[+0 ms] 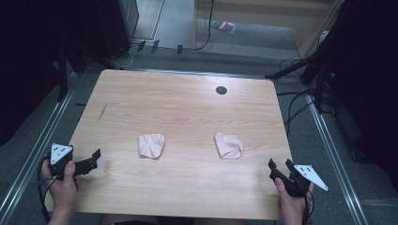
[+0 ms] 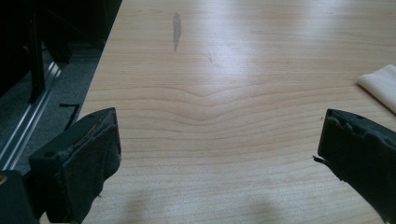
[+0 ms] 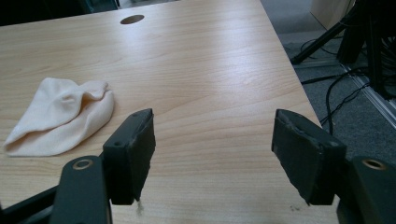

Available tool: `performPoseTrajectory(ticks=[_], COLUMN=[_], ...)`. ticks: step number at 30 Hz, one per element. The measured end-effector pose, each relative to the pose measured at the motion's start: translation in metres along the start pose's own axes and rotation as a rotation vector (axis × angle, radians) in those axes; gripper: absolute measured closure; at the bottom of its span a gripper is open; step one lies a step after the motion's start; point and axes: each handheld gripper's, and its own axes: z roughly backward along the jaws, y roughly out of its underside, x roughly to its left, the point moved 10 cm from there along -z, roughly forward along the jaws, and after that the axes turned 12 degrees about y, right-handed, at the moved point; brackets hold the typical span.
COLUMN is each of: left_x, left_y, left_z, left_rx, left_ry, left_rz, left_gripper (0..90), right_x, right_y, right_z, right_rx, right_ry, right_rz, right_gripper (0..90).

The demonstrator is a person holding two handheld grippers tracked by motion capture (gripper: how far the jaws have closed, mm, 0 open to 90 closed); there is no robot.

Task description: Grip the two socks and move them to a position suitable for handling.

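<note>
Two crumpled pale pink cloths lie on the wooden table [image 1: 187, 103]: one left of centre [image 1: 151, 146], one right of centre [image 1: 228, 145]. My left gripper [image 1: 94, 159] rests at the table's near left edge, open, jaws wide apart over bare wood [image 2: 219, 154]; a corner of the left cloth [image 2: 380, 84] peeks in at the right of the left gripper view. My right gripper [image 1: 280, 168] sits at the near right edge, open with nothing between its jaws [image 3: 212, 154]. The right cloth [image 3: 60, 116] lies ahead and to the left of those jaws.
A round cable hole [image 1: 221, 90] sits near the table's far edge. A dark streak [image 1: 102, 112] marks the wood at far left. Cables [image 1: 295, 105] and stand legs crowd the floor to the right; metal rails [image 1: 28, 154] run along both sides.
</note>
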Motion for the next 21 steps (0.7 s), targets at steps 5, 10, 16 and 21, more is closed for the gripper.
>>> performPoseTrajectory(ticks=[5,10,16,21], left_x=[0.0,0.0,0.0,-0.001], left_y=[0.0,0.0,0.001,0.001], left_z=[0.0,0.0,-0.001,-0.001], left_rx=[0.001,0.0,0.005,0.01], left_ry=[0.002,0.008,0.004,0.0], left_rz=[0.003,0.007,0.006,0.003], left_gripper=[0.0,0.0,0.0,0.0], right_x=[0.0,0.001,0.008,0.019], right_y=[-0.001,-0.001,-0.004,-0.004], right_z=[0.0,0.002,0.005,0.008], right_rx=[-0.002,0.005,-0.004,0.005], right_ry=[0.013,0.03,0.027,0.0], right_rz=[0.005,0.002,0.007,0.012], right_gripper=[34.0,39.7,47.2,51.7])
